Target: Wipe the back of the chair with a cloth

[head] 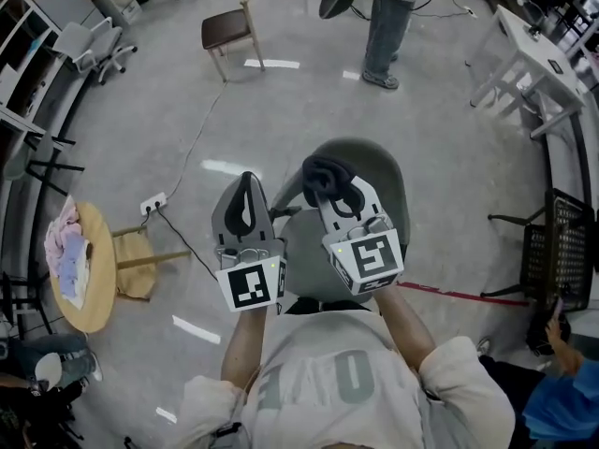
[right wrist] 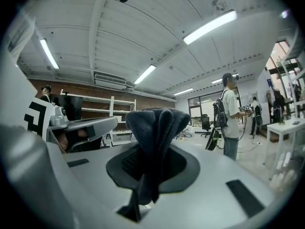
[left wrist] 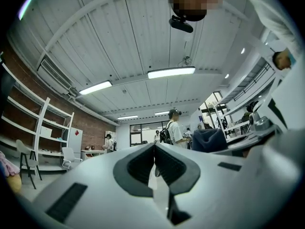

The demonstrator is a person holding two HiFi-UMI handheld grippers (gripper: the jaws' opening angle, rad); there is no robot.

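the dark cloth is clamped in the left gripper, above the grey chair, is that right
No: the dark cloth is clamped in the right gripper, as the right gripper view shows; the left gripper is shut and empty. The cloth is above the grey chair.

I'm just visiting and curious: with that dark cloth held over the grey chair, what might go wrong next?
1. The cloth is a loose bunch pinched in the right tool; rubbing might drag it out.
2. The left tool is shut on nothing, so the chair stands unheld and could shift when pushed.
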